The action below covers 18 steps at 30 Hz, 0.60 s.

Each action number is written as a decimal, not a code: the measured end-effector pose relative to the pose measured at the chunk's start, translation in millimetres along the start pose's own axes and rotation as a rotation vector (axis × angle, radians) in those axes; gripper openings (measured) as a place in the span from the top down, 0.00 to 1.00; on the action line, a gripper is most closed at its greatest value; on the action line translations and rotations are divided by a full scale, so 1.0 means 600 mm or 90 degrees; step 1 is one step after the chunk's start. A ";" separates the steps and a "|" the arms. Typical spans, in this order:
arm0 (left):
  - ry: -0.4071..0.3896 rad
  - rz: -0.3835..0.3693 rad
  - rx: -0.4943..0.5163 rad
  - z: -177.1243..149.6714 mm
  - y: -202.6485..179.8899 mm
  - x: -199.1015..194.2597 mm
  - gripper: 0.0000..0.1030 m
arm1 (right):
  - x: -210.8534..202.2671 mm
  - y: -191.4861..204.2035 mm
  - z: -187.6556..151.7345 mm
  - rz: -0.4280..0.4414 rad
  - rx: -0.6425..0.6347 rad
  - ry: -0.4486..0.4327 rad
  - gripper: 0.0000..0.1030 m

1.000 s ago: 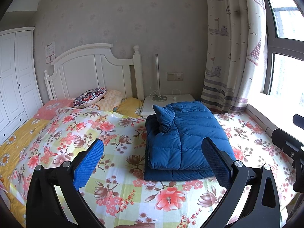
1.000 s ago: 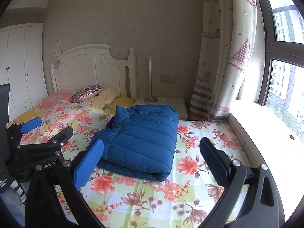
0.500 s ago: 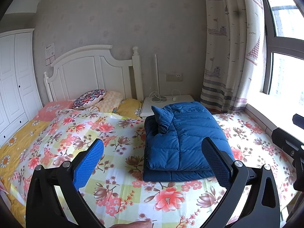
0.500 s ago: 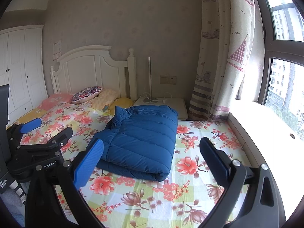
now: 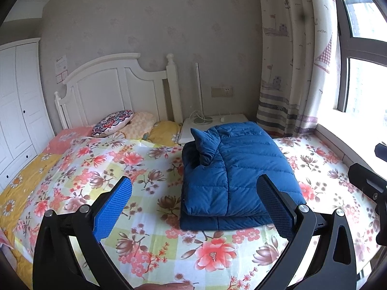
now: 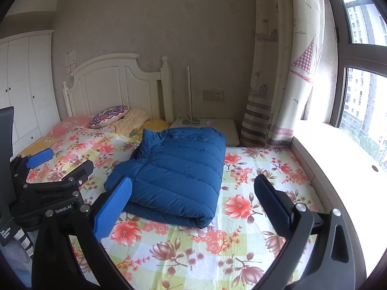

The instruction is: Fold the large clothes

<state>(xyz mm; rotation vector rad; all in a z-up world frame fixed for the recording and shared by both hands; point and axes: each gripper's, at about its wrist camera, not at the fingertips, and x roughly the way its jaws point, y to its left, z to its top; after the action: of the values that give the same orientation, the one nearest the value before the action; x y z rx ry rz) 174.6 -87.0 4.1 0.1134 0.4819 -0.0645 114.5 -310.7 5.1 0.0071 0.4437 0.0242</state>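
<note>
A blue quilted down jacket (image 5: 232,169) lies folded into a thick rectangle on the floral bedsheet (image 5: 116,164), its collar sticking up at the far left corner. It also shows in the right wrist view (image 6: 179,171). My left gripper (image 5: 193,198) is open and empty, held back above the sheet in front of the jacket. My right gripper (image 6: 192,198) is open and empty, held back from the jacket's near right edge. The left gripper's body (image 6: 48,193) shows at the left of the right wrist view.
Pillows (image 5: 113,123) lie against the white headboard (image 5: 111,84). A white nightstand (image 5: 212,123) with a lamp stands behind the jacket. A curtain (image 5: 290,60) and window sill (image 6: 338,159) are on the right, a white wardrobe (image 5: 17,101) on the left.
Both grippers have drawn back and risen slightly from the bed. The jacket has not moved and both grippers stay open.
</note>
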 end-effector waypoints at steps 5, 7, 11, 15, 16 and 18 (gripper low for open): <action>0.002 0.002 -0.003 0.002 0.001 0.012 0.04 | 0.016 0.001 0.000 0.005 0.000 0.006 0.03; 0.002 0.005 -0.004 0.002 0.002 0.014 0.04 | 0.020 0.003 0.000 0.006 0.000 0.008 0.03; -0.001 0.005 -0.004 0.005 0.004 0.017 0.04 | 0.025 0.005 0.001 0.011 -0.001 0.008 0.03; -0.003 0.003 -0.002 0.008 0.000 0.023 0.04 | 0.030 0.012 0.005 0.017 -0.008 0.007 0.03; -0.005 0.002 -0.001 0.009 0.000 0.024 0.04 | 0.032 0.014 0.006 0.018 -0.010 0.007 0.03; -0.012 -0.003 0.001 0.008 -0.003 0.027 0.04 | 0.033 0.017 0.007 0.019 -0.012 0.006 0.03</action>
<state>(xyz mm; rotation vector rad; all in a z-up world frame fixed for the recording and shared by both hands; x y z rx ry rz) 190.9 -89.7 0.6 0.1135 0.4638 -0.0706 134.3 -300.3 0.5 -0.0056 0.4529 0.0580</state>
